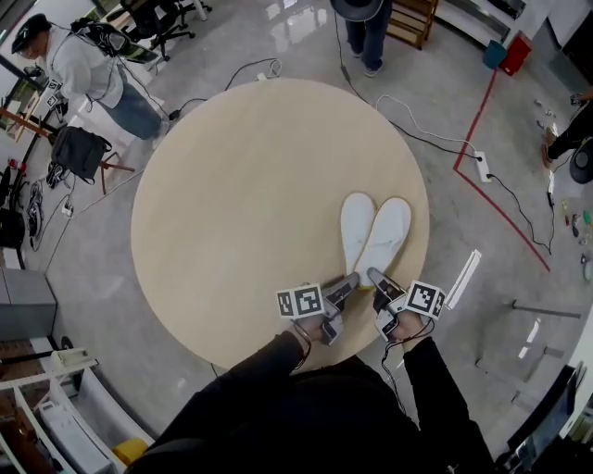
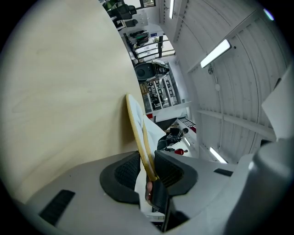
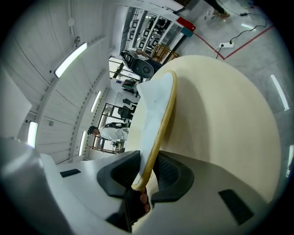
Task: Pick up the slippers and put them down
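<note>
Two flat white slippers with tan soles lie side by side on the round beige table point(image 1: 232, 213), toes pointing away from me. My left gripper point(image 1: 349, 280) is shut on the heel of the left slipper point(image 1: 355, 227); seen edge-on in the left gripper view, that slipper point(image 2: 137, 131) sits pinched between the dark pads. My right gripper point(image 1: 374, 276) is shut on the heel of the right slipper point(image 1: 386, 236), whose tan sole edge point(image 3: 161, 128) runs between its pads. Both slippers rest on or just above the tabletop near its front right edge.
The table edge is right under my hands. Around the table on the grey floor lie cables and a power strip point(image 1: 479, 165), and red tape point(image 1: 482, 102) marks the floor at the right. A person point(image 1: 88, 69) sits far left and another point(image 1: 369, 28) stands at the top.
</note>
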